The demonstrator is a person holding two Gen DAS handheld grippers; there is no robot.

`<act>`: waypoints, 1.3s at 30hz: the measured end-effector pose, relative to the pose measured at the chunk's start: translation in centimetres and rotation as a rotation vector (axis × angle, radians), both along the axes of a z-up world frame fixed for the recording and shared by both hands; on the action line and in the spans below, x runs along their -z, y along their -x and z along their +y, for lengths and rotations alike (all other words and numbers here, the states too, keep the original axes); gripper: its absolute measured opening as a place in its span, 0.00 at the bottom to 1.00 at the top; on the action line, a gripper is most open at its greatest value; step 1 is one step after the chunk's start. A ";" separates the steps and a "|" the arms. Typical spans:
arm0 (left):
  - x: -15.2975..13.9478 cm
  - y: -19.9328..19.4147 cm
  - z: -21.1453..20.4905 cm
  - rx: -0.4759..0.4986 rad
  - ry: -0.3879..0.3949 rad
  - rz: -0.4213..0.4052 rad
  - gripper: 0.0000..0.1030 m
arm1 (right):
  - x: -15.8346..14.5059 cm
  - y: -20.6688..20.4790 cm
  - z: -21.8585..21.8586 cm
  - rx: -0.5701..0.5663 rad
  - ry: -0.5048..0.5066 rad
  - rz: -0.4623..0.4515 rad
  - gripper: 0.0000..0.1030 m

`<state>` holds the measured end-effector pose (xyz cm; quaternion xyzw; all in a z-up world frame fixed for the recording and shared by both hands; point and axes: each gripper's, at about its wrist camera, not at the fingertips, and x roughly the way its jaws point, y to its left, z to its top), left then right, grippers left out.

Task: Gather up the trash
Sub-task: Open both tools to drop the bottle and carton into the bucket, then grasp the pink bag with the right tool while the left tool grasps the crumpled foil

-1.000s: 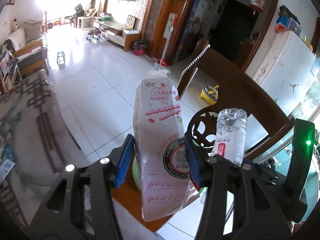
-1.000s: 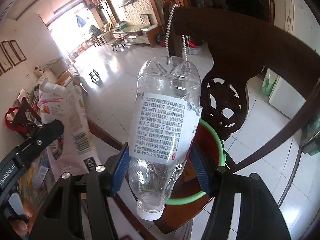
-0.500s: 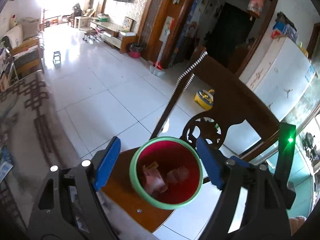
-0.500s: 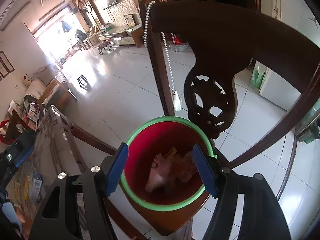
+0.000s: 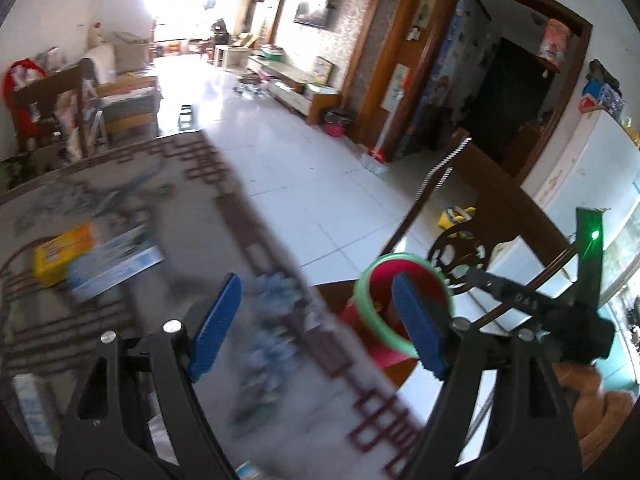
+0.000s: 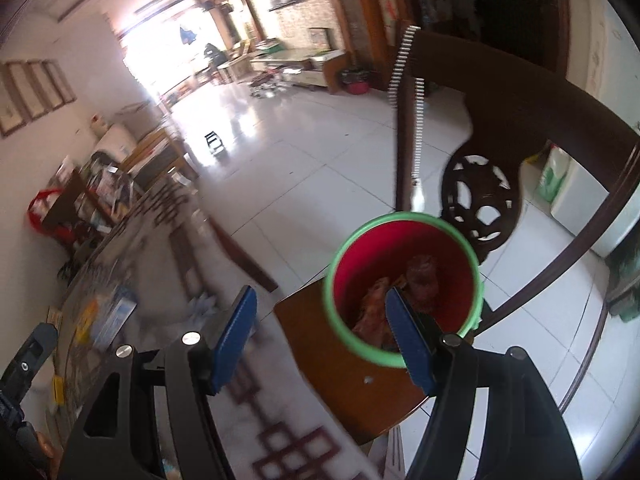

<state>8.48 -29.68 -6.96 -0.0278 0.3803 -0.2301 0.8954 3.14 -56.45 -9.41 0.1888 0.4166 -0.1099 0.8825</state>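
Both tools are empty at this moment. The left gripper (image 5: 316,326) is seen with its blue pads spread wide and nothing between them, above the patterned tablecloth (image 5: 208,184). The right gripper (image 6: 322,338) is also spread apart and empty, over the table edge and the wooden chair seat (image 6: 320,340).

The red bin with a green rim (image 6: 404,284) stands on that chair seat, just beside the table. Some crumpled trash (image 6: 420,276) is lying inside it; what it is exactly cannot be told.

The step in hand is judged to be the return to the table for more trash, after a drop into the bin. On the table a yellow packet (image 5: 60,250) and a blue-and-white box (image 5: 116,266) are seen, both blurred. For the next move, one of these must be chosen, the open jaws must be brought down around it, and only then closed.

Compared with one second earlier, much is changed. A printed snack bag was held by the left gripper then, and a clear plastic bottle by the right; both are gone from the jaws now. The left view has been swung away from the bin toward the table.
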 end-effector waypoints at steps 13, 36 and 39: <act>0.2 3.2 18.1 -0.287 -0.057 0.021 0.73 | 3.5 0.1 19.0 -0.436 -0.064 0.166 0.63; 3.9 5.4 26.9 -0.360 -0.026 0.152 0.73 | 11.1 0.7 33.6 -0.736 -0.214 0.387 0.02; 4.1 5.3 27.0 -0.367 -0.017 0.154 0.73 | 7.1 0.7 32.1 -0.693 -0.216 0.264 0.02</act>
